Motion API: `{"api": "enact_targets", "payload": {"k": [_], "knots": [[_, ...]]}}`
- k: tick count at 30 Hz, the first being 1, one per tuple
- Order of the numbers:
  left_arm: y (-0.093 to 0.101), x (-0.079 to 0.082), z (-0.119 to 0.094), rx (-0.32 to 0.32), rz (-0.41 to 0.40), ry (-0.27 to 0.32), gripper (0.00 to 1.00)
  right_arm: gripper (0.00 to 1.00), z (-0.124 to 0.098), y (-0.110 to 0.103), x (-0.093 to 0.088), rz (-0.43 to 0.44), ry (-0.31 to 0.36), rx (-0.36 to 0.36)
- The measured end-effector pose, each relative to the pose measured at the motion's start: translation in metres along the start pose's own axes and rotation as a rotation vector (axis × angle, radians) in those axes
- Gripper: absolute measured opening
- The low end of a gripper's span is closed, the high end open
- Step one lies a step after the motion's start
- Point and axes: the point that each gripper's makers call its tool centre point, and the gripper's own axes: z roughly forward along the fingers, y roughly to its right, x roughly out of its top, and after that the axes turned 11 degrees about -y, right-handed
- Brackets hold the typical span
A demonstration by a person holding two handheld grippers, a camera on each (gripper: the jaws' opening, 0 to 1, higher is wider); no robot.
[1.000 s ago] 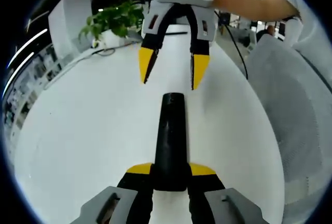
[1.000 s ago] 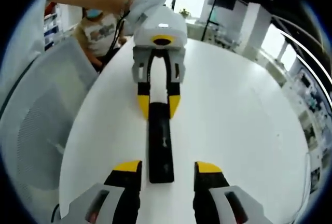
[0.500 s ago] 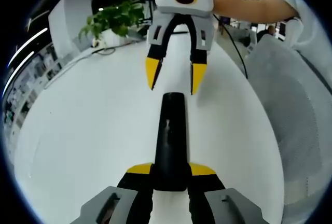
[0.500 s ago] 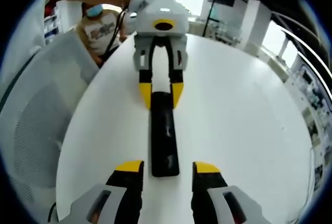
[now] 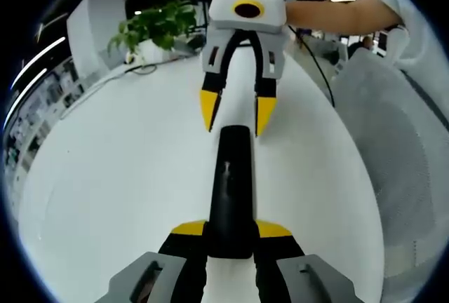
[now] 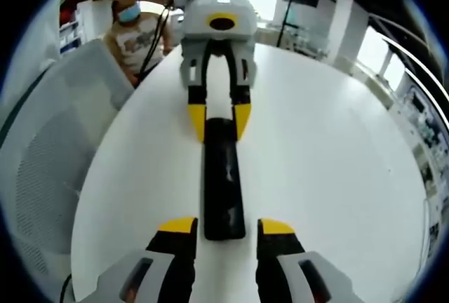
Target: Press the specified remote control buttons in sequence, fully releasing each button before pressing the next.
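A long black remote [image 5: 230, 184] lies lengthwise on the white table [image 5: 119, 170]. My left gripper [image 5: 231, 229] is shut on its near end, with yellow pads on both sides. In the left gripper view my right gripper [image 5: 236, 115] comes from the top, open, its yellow tips straddling the remote's far end from just above. In the right gripper view the remote [image 6: 223, 177] runs up the middle. Its near end sits between the open jaws of my right gripper [image 6: 226, 227]. The left gripper [image 6: 219, 120] clamps its far end.
A potted plant [image 5: 158, 29] and a dark cable [image 5: 140, 70] sit at the table's far edge. A grey mesh chair [image 5: 400, 142] stands close beside the table. A person [image 6: 137, 36] sits beyond the table in the right gripper view.
My right gripper has come closer to the remote, and its tips now reach the remote's end. Its jaws look slightly narrower. The left gripper and the remote have stayed put.
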Motion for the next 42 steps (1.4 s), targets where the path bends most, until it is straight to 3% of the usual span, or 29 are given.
{"api": "enact_targets", "payload": {"k": [42], "knots": [[0.0001, 0.0003, -0.0012, 0.009, -0.005, 0.024, 0.24, 0.2, 0.0094, -0.0023, -0.0043, 0.008, -0.029, 0.021]]}}
